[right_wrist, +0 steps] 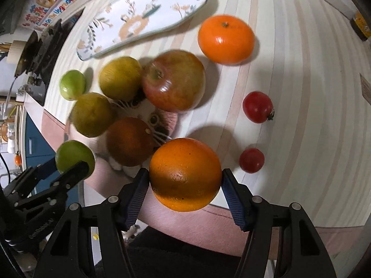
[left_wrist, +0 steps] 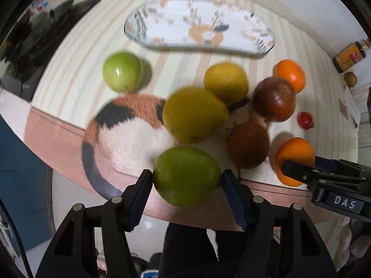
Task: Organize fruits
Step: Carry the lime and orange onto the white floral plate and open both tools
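My left gripper (left_wrist: pixel 186 180) is shut on a green fruit (left_wrist: pixel 186 175) near the table's front edge, over a knitted cat mat (left_wrist: pixel 129 129). My right gripper (right_wrist: pixel 185 180) is shut on an orange (right_wrist: pixel 185 173); it shows in the left wrist view too (left_wrist: pixel 294 155). The left gripper with its green fruit (right_wrist: pixel 74 159) shows in the right wrist view. Two yellow fruits (left_wrist: pixel 192 115) (left_wrist: pixel 226 82), a brown fruit (left_wrist: pixel 248 144) and a red apple (right_wrist: pixel 174 81) cluster on the mat. A patterned oval plate (left_wrist: pixel 199 25) lies empty at the back.
A second green fruit (left_wrist: pixel 123 71) lies left of the mat. A tangerine (right_wrist: pixel 226 39) sits behind the apple. Two small red tomatoes (right_wrist: pixel 257 106) (right_wrist: pixel 251 163) lie to the right. A brown bottle (left_wrist: pixel 350 56) lies at the far right. A stove (right_wrist: pixel 44 46) borders the table's left.
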